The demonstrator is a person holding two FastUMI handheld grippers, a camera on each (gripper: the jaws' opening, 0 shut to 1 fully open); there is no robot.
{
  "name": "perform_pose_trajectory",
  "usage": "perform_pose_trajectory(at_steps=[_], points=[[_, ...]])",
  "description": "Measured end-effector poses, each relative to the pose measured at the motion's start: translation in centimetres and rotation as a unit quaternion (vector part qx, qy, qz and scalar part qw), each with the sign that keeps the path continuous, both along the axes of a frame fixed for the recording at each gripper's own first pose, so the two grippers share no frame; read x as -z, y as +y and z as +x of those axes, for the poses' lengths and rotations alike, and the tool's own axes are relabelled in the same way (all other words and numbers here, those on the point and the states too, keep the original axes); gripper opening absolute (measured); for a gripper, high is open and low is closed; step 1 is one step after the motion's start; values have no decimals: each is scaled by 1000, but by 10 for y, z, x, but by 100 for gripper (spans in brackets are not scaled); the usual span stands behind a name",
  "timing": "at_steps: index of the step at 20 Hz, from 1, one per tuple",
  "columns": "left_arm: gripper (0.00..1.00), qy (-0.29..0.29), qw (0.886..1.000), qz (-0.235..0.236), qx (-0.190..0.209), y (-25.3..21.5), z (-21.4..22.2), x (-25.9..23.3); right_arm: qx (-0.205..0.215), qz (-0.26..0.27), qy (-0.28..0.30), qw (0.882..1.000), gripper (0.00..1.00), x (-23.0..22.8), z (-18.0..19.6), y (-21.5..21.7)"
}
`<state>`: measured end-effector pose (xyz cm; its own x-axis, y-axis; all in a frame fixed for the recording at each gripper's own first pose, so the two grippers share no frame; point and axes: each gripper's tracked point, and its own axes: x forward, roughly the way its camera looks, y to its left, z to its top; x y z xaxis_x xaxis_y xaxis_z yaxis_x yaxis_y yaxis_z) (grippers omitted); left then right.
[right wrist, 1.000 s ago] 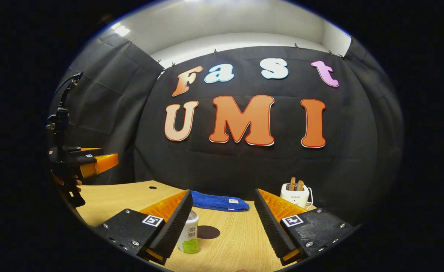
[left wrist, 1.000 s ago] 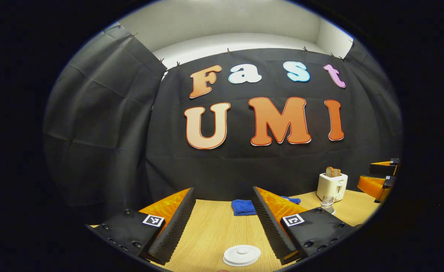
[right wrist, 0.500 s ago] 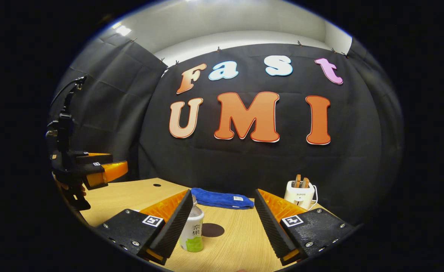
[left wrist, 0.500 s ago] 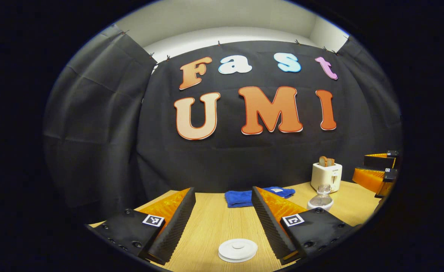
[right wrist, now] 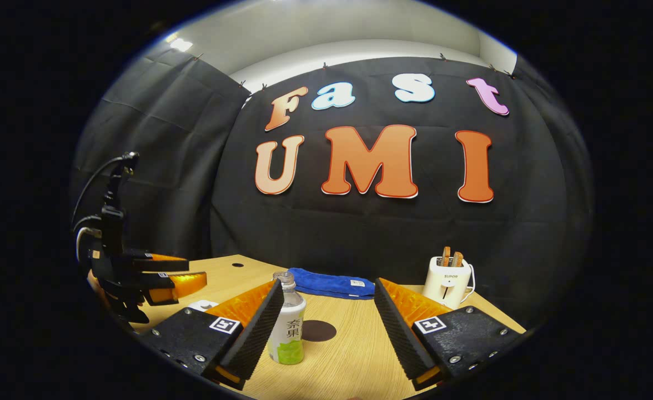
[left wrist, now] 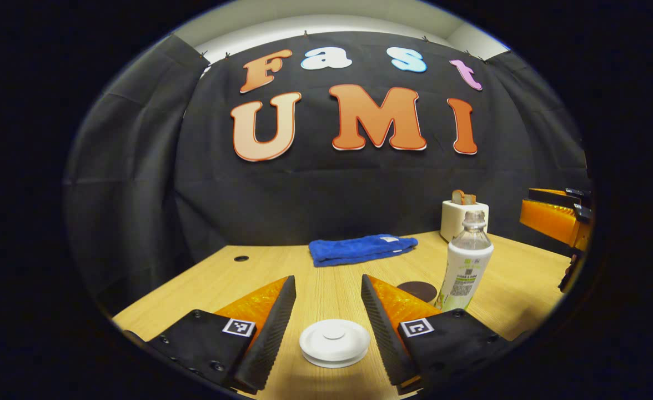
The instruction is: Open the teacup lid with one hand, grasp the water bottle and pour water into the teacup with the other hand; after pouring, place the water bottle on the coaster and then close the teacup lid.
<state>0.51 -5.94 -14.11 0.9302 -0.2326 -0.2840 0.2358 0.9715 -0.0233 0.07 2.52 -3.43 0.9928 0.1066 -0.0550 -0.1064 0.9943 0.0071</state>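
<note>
The white round teacup lid (left wrist: pixel 334 343) with a small knob lies low between the fingers of my left gripper (left wrist: pixel 327 279), which is open and not touching it; whatever is under the lid is hidden. The lid's edge (right wrist: pixel 201 304) also shows in the right gripper view, beneath the left gripper (right wrist: pixel 157 273). A clear water bottle (left wrist: pixel 468 261) with a white and green label stands upright, just right of the dark round coaster (left wrist: pixel 416 290). My right gripper (right wrist: pixel 328 281) is open; the bottle (right wrist: pixel 287 328) stands by its left finger, the coaster (right wrist: pixel 316 330) behind it.
A folded blue towel (left wrist: pixel 362 248) lies at the back of the wooden table (left wrist: pixel 232 283), near a small cable hole. A white toaster (right wrist: pixel 448 278) with toast stands at the back right. The right gripper (left wrist: pixel 554 219) hangs at the far right of the left gripper view.
The left gripper has sunk and tipped down toward the lid, bringing the bottle and coaster fully into its view. The right gripper has dropped a little, so more of the bottle shows.
</note>
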Motion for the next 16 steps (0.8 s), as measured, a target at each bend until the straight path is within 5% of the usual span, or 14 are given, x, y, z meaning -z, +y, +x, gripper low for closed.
perform_pose_trajectory(at_steps=[10, 12, 16], points=[[75, 74, 996, 39, 21, -9, -3, 64, -11, -3, 30, 999, 98, 26, 3, 2], [81, 79, 996, 40, 22, -9, -3, 69, -10, -8, 34, 999, 98, 31, 3, 1], [69, 82, 996, 35, 21, -10, -2, 71, -14, -19, 41, 999, 98, 39, 1, 4]])
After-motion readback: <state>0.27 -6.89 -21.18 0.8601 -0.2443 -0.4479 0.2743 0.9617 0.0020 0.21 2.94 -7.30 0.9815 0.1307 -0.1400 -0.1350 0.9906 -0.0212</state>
